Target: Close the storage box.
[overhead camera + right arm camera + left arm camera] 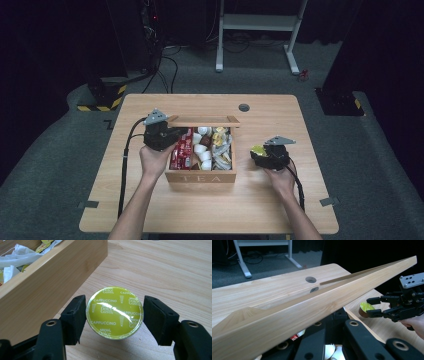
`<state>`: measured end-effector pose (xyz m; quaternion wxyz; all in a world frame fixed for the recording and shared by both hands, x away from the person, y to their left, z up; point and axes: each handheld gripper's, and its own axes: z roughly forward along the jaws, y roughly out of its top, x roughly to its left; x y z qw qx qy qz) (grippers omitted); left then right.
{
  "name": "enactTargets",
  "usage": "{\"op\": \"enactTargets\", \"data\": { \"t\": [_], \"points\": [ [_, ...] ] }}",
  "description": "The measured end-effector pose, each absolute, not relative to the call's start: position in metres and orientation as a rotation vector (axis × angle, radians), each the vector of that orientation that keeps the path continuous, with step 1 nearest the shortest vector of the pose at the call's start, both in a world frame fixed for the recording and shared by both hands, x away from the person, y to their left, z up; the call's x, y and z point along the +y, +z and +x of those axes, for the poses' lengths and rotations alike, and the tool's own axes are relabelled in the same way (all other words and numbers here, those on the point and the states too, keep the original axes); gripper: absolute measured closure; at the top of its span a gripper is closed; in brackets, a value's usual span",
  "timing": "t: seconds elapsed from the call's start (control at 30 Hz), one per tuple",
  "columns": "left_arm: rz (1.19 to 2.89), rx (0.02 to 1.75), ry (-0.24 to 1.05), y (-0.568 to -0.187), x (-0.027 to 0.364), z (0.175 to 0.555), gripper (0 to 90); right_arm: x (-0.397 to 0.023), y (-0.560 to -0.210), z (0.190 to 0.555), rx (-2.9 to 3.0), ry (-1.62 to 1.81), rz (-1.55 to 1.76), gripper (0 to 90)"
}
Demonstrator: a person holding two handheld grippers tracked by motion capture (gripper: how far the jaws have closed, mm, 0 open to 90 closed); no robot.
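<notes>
**Capsule sitting between the right jaws, lid propped by the left**

So here's where we're at. Our right gripper (114,315) has a yellow-green capsule (114,312) sitting between its two black jaws, on the table (280,200) just to the right of the wooden tea box (200,176). The capsule stands upright, its foil top facing straight up at the gripper's camera, so its axis runs vertical, across the line between the jaws. The "CAPPUCCINO" print on the foil reads roughly level from that view. The left-hand pad looks right up against the rim, while the right-hand pad has a thin gap showing, so we'd call the jaws spread around the capsule and not pressing it yet. In the left gripper view the capsule (366,308) shows between those same jaws, off to the right.

Our left gripper (172,136) is at the box's left wall, up by the raised lid (312,307). The lid's long edge runs diagonally across in front of its jaws, rising to the right. The jaws look closed down, with the lid edge lying right over them; we can't tell if they actually pinch it.
</notes>
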<state>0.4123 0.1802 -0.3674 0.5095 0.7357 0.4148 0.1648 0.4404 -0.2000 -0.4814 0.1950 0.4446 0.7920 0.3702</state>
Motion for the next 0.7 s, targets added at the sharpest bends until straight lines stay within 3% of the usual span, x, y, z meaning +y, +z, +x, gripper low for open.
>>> {"op": "enactTargets", "data": {
  "t": [0.7],
  "points": [
    [1.779,0.999,0.394,-0.3677,0.1801,0.4117,90.0,-0.2055,-0.4778,0.4397,2.207,1.099,1.271,35.2]
  ]
}}
